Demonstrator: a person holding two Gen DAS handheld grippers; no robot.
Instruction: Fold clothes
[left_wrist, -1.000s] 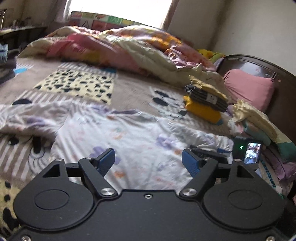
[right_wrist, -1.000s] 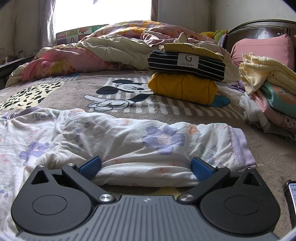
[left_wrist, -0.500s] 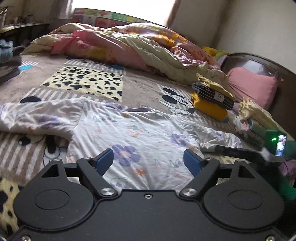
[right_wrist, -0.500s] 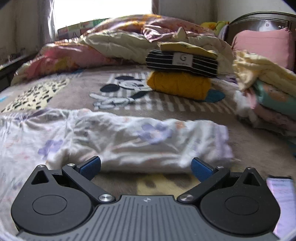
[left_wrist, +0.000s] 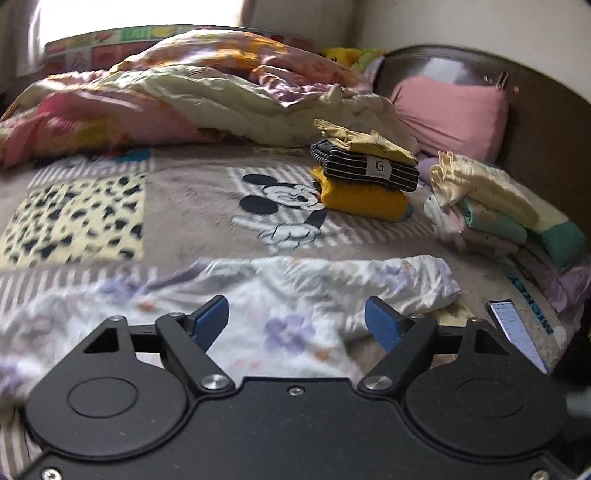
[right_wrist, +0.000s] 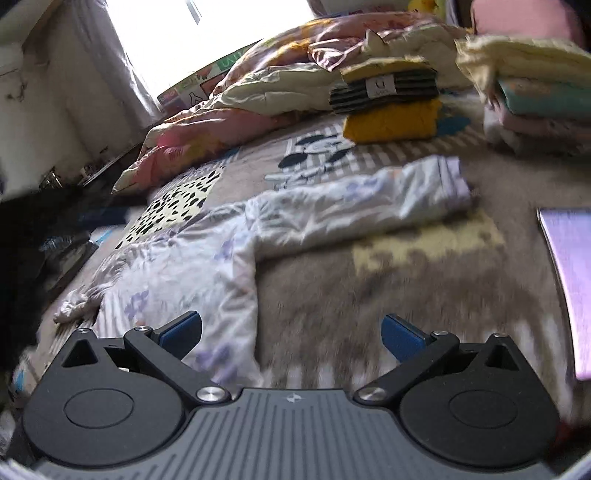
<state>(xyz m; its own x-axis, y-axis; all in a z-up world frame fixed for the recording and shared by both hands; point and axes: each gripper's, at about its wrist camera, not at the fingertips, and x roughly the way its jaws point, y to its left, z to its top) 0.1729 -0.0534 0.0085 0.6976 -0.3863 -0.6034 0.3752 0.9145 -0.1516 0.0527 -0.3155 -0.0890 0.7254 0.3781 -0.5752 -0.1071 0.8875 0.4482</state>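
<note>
Left wrist view — both tools gape wide over a Mickey-print bedspread (left_wrist: 192, 221) bearing a floral shirt (left_wrist: 295, 295).

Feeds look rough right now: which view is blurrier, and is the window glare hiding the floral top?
Right wrist view: heavy motion smear across the blanket and phone; window blown out. Left wrist view: sharper, floral top only softly blurred; glare stays on the far window, off the garment.
</note>
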